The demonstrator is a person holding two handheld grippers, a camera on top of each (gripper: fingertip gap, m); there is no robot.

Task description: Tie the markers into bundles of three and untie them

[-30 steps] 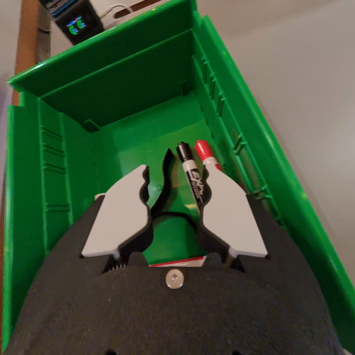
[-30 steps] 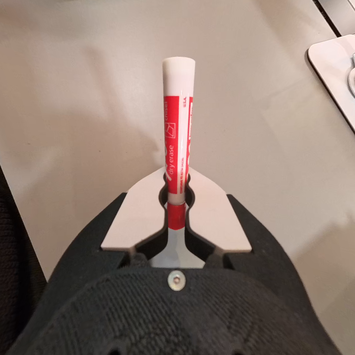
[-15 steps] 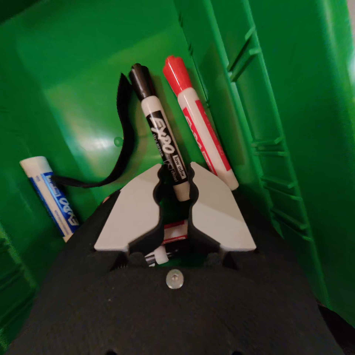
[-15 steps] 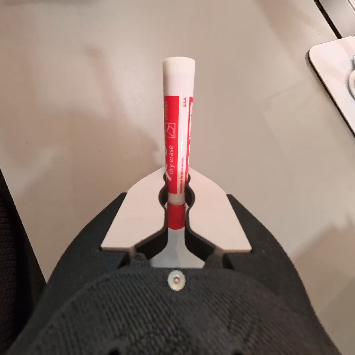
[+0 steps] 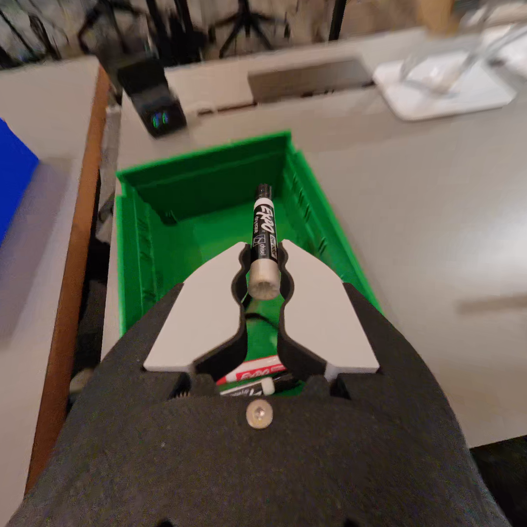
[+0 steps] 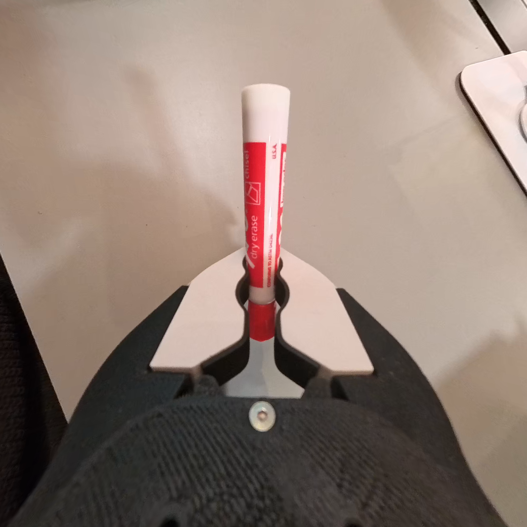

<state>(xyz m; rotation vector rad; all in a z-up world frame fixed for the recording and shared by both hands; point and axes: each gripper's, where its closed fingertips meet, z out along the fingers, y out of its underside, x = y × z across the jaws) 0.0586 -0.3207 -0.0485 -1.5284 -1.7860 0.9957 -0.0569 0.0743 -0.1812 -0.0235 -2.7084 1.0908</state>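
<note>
Left gripper (image 5: 262,251) clamped on black marker (image 5: 263,228), held above green bin (image 5: 350,256); more markers (image 5: 253,373) inside. Right gripper (image 6: 261,261) clamped on red marker (image 6: 263,199) over table (image 6: 114,114).

A white-barrelled marker (image 5: 261,245) with a black label and black cap sits between the pale grey fingers (image 5: 205,310) of the black left gripper (image 5: 261,256), above a bright green bin (image 5: 137,228) on an off-white table (image 5: 413,228) edged in brown wood. The right gripper (image 6: 261,273), also black with pale grey fingers, frames a white marker (image 6: 263,199) with a red label and red cap. A blue block (image 5: 14,171) shows at far left.
</note>
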